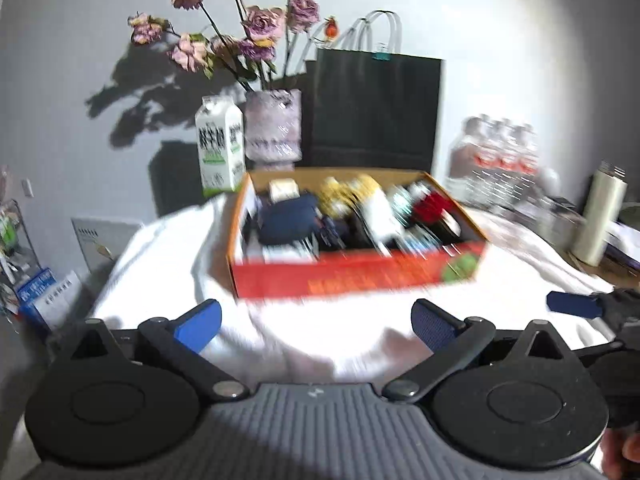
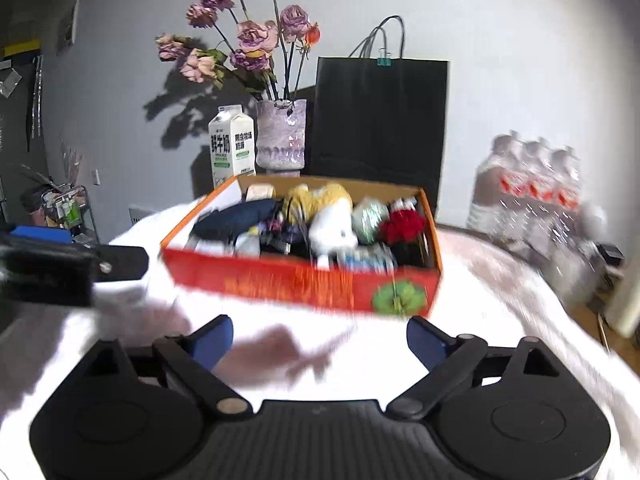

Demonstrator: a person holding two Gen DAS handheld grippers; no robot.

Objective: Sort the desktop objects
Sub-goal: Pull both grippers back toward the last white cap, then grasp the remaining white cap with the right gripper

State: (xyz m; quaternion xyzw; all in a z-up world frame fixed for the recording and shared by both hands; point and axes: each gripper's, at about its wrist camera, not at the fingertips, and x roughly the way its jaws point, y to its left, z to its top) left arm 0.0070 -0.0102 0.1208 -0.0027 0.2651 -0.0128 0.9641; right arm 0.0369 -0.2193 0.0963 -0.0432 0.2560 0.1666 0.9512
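A red and orange cardboard box (image 1: 352, 276) (image 2: 296, 280) stands on a white cloth and is full of objects: a dark blue pouch (image 1: 288, 220) (image 2: 236, 214), a yellow and white plush toy (image 2: 328, 220), a red flower (image 2: 404, 224) and several blurred items. My left gripper (image 1: 316, 324) is open and empty, in front of the box over the cloth. My right gripper (image 2: 320, 340) is open and empty, also in front of the box. The left gripper shows at the left edge of the right wrist view (image 2: 120, 264).
Behind the box stand a milk carton (image 1: 220, 148) (image 2: 232, 146), a vase of dried roses (image 1: 274, 128) (image 2: 280, 136) and a black paper bag (image 1: 372, 112) (image 2: 380, 120). A pack of water bottles (image 1: 496, 160) (image 2: 528, 196) and a white flask (image 1: 598, 216) stand at the right.
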